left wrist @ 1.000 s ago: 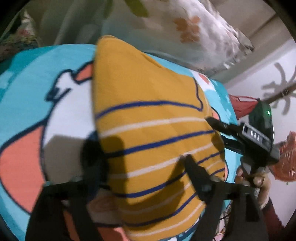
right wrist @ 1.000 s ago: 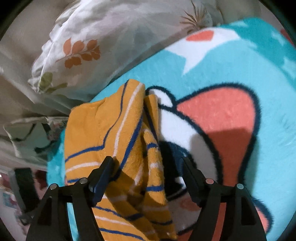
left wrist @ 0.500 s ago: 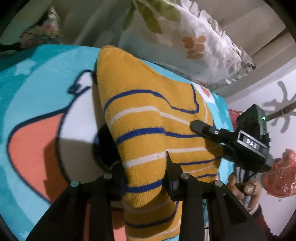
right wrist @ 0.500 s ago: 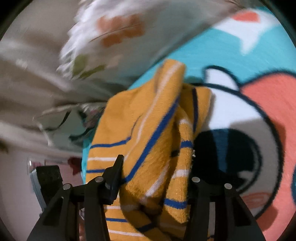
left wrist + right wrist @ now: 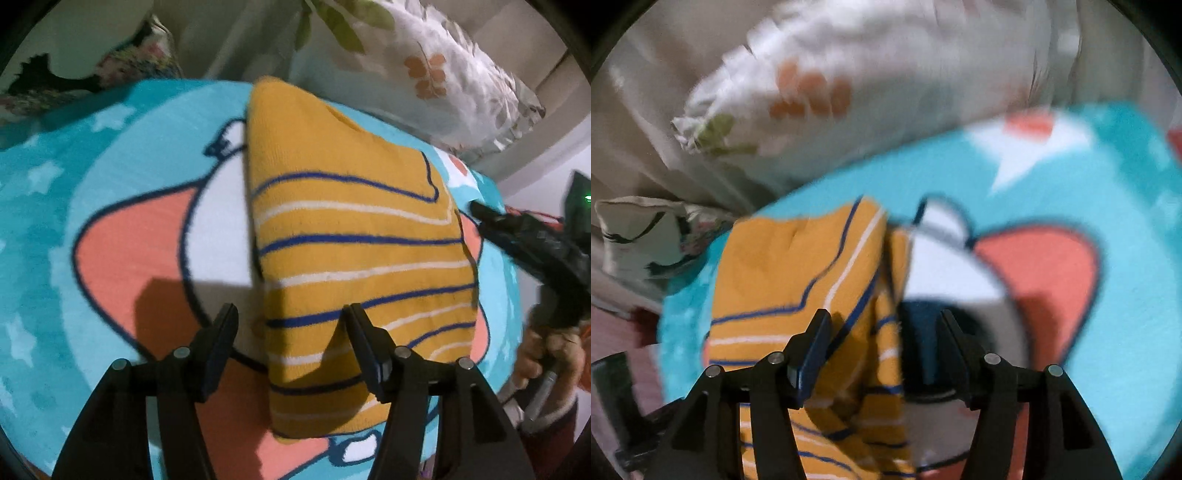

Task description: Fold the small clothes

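Both grippers [image 5: 290, 334] [image 5: 882, 332] just reopened, half-wide, off the previously pinched striped garment [image 5: 354, 236]

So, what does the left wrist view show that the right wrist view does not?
Only the left wrist view shows the right gripper from outside, held by a hand with a dark red sleeve at the right edge, and the yellow striped garment as one smooth folded panel. Only the right wrist view shows the garment's bunched side layers and a small patterned pillow at the left. Both show the cartoon blanket, the leaf-print pillow, and open fingers, just reopened, hovering over the garment's near end.
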`<state>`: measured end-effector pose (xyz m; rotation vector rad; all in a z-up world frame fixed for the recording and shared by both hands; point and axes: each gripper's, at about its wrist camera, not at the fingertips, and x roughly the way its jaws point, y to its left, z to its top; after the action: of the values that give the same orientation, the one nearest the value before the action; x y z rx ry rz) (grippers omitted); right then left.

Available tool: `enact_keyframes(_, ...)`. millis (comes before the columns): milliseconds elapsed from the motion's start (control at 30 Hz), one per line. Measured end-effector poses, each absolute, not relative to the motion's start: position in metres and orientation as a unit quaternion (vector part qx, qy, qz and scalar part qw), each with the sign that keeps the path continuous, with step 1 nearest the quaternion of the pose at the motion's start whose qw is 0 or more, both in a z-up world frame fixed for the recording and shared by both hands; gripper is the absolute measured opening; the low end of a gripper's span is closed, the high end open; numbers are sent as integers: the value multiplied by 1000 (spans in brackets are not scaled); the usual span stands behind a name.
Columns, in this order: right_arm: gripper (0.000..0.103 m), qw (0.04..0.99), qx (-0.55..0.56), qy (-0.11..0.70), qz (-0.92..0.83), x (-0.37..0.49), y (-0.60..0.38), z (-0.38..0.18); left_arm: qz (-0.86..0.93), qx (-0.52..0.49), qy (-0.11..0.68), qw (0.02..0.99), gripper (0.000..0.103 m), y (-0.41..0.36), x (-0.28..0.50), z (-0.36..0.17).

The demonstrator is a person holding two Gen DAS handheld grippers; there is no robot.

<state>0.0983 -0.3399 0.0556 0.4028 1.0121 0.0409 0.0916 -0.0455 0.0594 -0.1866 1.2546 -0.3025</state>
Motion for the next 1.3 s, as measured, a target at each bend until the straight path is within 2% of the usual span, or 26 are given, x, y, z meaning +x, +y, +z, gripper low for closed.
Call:
enact_keyframes(167,63,891,155,423,58,98,-310,100,-115,-62,574,808,60,-45,90,66)
enact_keyframes(267,63,878,126,454,85,117,-278,89,-109,-49,576,809,60,-47,87,65)
enact_keyframes(433,64,842,54,533,68,152,-246,33,-112,-43,583,803,60,-44,83,62)
enact_keyframes(733,65,868,54,491,54,122,-237,66,-108,-21,570,814,62,-37,87,68)
enact_keyframes(967,65,862,15,506,26,73,-244,43,-136,-14,573,808,63,-44,90,60)
enact_keyframes(1300,70,832,121,541,-8,41,-298,20,-168,-12,604,779,63,-62,76,31)
